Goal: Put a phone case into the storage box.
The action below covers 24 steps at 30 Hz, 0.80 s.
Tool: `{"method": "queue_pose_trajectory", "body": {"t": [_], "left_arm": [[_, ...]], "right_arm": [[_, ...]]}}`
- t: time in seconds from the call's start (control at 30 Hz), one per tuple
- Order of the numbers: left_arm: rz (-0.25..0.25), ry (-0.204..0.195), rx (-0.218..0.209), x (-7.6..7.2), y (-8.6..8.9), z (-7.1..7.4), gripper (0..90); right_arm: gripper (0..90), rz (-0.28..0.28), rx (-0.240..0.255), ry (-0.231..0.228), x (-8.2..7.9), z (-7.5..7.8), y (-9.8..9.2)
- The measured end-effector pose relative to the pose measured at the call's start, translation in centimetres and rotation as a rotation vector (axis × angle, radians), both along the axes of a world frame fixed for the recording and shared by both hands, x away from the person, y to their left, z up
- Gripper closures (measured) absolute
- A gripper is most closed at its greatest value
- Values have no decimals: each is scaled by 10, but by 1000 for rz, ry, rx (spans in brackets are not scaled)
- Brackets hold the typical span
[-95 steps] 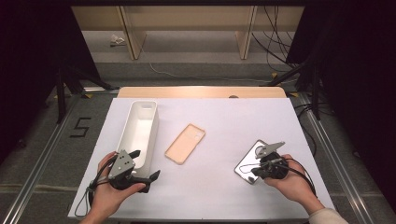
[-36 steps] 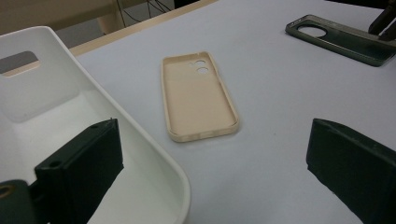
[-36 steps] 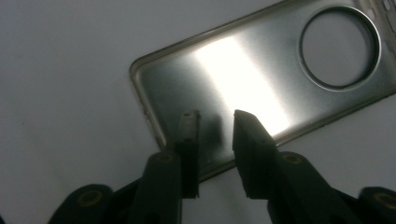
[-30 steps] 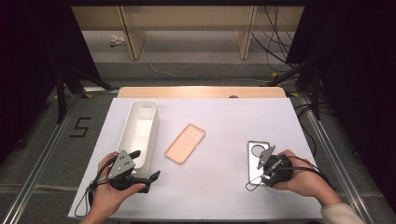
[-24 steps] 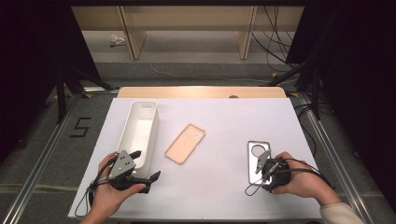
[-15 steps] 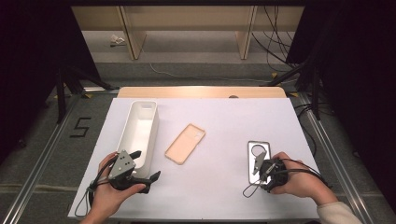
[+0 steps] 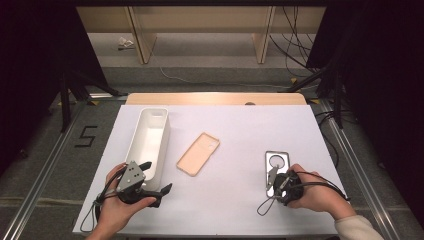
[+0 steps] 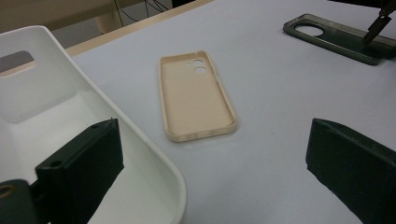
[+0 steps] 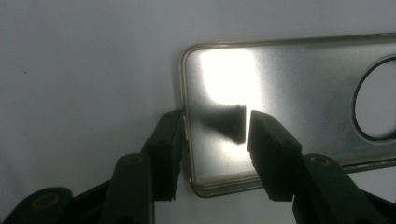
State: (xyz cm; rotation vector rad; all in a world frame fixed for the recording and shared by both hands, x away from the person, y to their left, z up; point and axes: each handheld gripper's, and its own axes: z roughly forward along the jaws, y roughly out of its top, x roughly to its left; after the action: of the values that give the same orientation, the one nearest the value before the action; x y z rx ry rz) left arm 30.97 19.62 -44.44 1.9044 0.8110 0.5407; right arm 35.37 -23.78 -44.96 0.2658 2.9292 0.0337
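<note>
Straddling the near short edge of the clear phone case, the right gripper has one jaw outside the rim on the bench and the other inside, over the glossy inner face. Its jaws have just been closing, yet a gap remains and the pads are not pressing on the rim. That case lies flat, stretching away from the gripper with its round camera hole at the far end.

Off to its left across the bench, the left gripper rests in the person's hand with its jaws wide apart and nothing clamped, one over the near end of the white tray. Ahead of it lies the beige phone case, hollow side up, between tray and clear case.
</note>
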Motion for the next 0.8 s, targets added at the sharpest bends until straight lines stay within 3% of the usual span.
{"method": "queue_pose_trajectory", "body": {"t": [0.17,0.8], "left_arm": [[0,0,0,0,0,0,35],[-8,5,3,0,-2,-1,35]], "right_arm": [[691,24,-8,23,-3,-1,2],[791,66,-38,24,-8,-3,7]]}}
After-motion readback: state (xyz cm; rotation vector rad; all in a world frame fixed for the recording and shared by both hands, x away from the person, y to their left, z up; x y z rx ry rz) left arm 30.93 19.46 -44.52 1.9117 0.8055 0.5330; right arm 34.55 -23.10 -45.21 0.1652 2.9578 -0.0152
